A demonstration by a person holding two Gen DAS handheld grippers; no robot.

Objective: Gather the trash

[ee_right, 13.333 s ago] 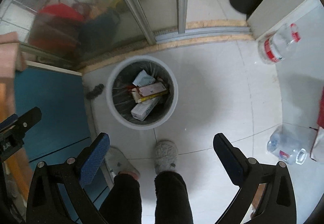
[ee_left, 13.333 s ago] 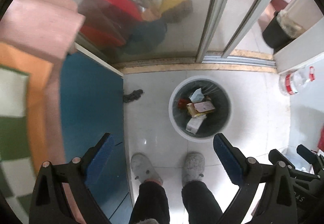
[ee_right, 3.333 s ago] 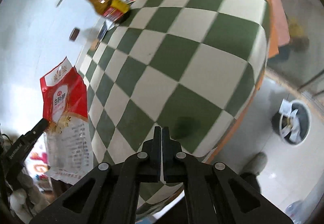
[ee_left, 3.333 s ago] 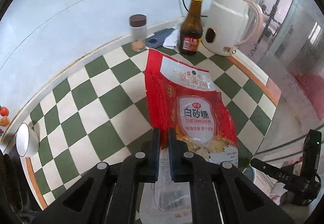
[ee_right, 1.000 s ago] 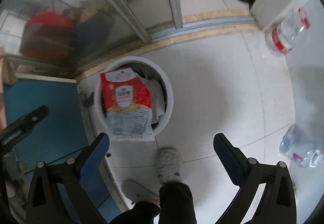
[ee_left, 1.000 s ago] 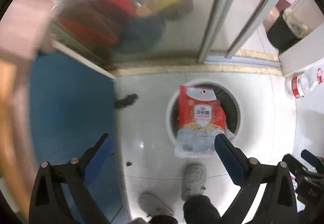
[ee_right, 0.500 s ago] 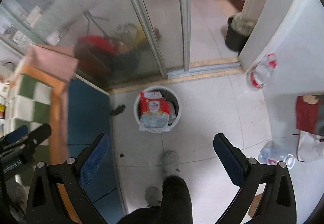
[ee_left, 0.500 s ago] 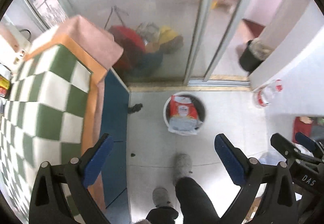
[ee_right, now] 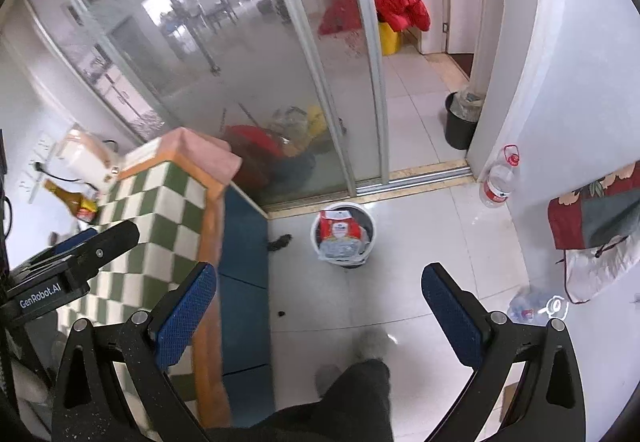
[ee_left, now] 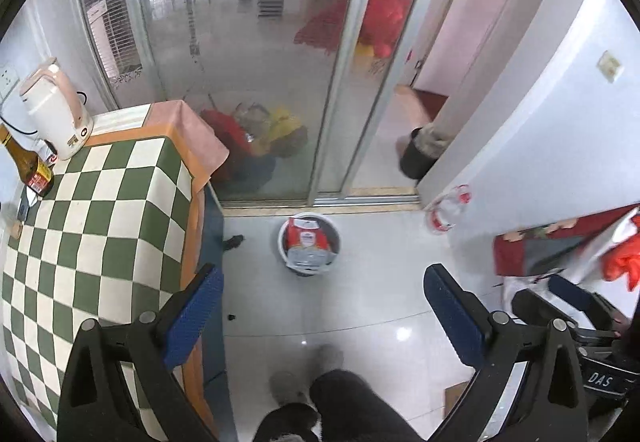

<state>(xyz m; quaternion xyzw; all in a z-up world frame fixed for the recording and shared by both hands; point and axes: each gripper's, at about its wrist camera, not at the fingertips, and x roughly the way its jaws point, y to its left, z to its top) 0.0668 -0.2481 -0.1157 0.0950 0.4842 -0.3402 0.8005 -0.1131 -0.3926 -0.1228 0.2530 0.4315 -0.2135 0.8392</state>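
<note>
A white round trash bin [ee_left: 333, 230] [ee_right: 370, 224] stands on the pale tiled floor near the sliding glass door. A red and clear sugar bag [ee_left: 306, 245] [ee_right: 338, 236] lies across its mouth, hanging over the near rim. My left gripper [ee_left: 322, 316] is high above the floor, open and empty, blue pads wide apart. My right gripper [ee_right: 320, 308] is likewise open and empty, well above and short of the bin. Each gripper shows at the edge of the other's view.
The checkered green and white table [ee_left: 96, 226] [ee_right: 160, 238] with a kettle [ee_left: 52, 110] and a brown bottle [ee_left: 28, 166] is at left. Plastic bottles [ee_right: 498, 182] [ee_right: 536, 308] lie by the right wall. A black bin [ee_right: 460, 122] stands beyond the door track. The person's legs and slippers [ee_left: 304, 390] are below.
Both grippers have risen and pulled back from the bin, which looks smaller now. The sugar bag stays on the bin's mouth. More of the table and room shows.
</note>
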